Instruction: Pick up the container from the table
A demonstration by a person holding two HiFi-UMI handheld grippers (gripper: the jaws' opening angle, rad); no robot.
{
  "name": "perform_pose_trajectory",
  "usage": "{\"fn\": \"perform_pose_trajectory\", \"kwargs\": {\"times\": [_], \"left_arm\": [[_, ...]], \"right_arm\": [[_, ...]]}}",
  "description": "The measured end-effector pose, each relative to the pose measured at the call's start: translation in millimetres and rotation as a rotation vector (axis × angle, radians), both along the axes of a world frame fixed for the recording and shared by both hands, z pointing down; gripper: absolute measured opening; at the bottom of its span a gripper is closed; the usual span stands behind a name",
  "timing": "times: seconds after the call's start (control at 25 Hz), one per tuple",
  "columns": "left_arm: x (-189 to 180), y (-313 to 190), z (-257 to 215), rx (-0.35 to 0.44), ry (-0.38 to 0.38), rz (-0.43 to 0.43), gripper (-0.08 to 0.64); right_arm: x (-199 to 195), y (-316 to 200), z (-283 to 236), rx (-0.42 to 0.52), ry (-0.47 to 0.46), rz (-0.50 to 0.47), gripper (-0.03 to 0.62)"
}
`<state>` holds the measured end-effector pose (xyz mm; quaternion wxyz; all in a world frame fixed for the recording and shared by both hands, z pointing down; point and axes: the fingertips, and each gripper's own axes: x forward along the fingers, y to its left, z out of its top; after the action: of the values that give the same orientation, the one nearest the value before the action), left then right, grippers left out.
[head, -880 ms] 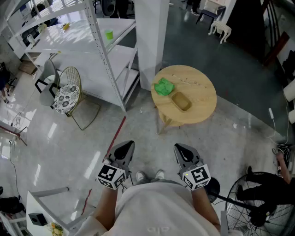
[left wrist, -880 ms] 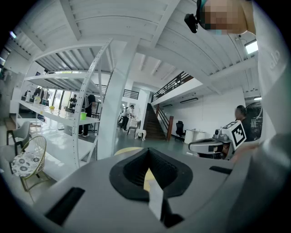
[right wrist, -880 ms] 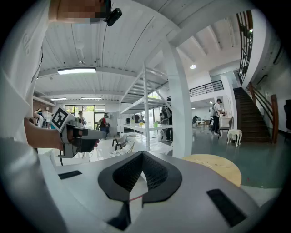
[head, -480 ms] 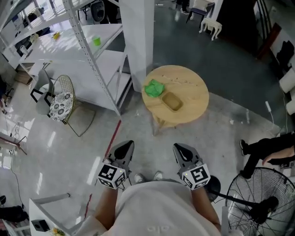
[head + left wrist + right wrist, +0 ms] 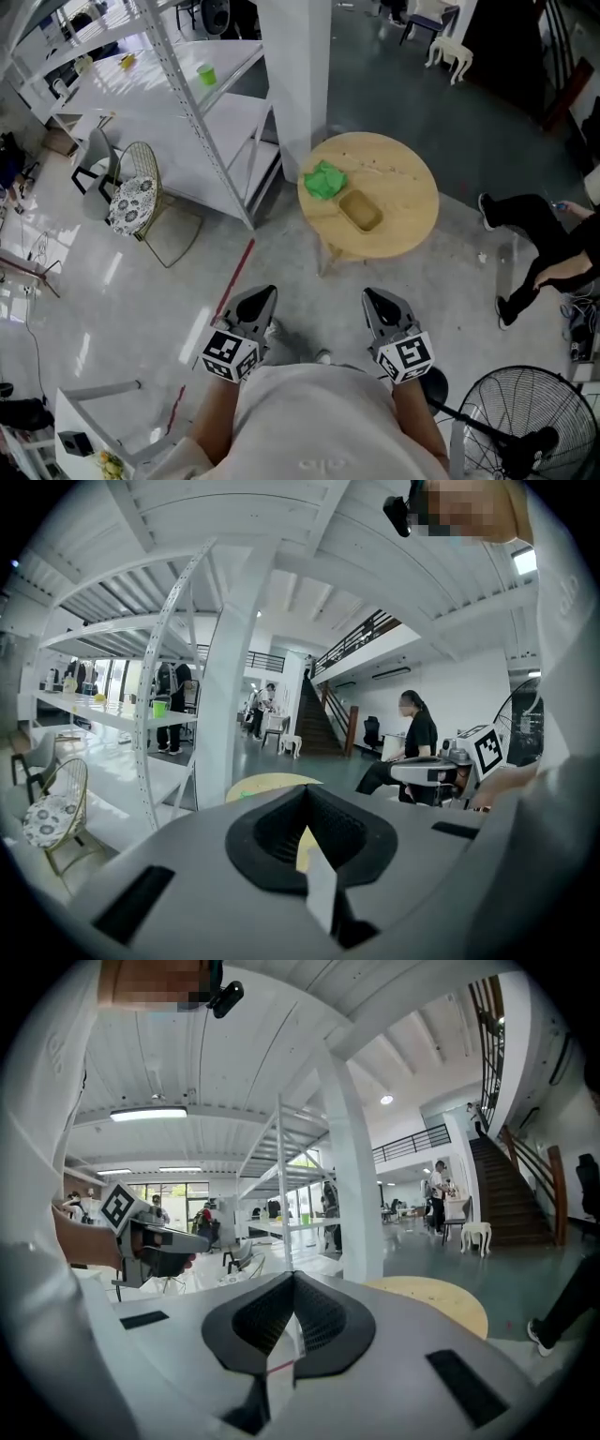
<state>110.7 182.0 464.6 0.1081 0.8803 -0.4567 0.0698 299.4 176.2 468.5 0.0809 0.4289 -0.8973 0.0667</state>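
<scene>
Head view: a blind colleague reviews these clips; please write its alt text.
A person holds the left gripper and the right gripper, both shut and empty, short of a round wooden table bearing a shallow tan oblong container beside a crumpled green cloth. White metal shelving stands at left.

The round pale wooden table (image 5: 405, 201) is viewed steeply downward from high above in the head view. It is shared by both gripper views, which are aimed almost level at it from well back.
</scene>
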Motion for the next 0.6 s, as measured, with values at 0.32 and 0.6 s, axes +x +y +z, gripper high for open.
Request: {"fn": "perform_pose_trajectory", "kwargs": {"times": [0.32,0.6], "left_arm": [[-51,-92,12,0.003,0.023,-0.004,0.015],[-120,-194,11,-0.015,0.038,0.043,0.015]], "right_arm": [[-56,-89,19,-0.025,0.031,-0.016,0.025],[-129,-185,21,-0.054,0.045,0.018,0.026]]}}
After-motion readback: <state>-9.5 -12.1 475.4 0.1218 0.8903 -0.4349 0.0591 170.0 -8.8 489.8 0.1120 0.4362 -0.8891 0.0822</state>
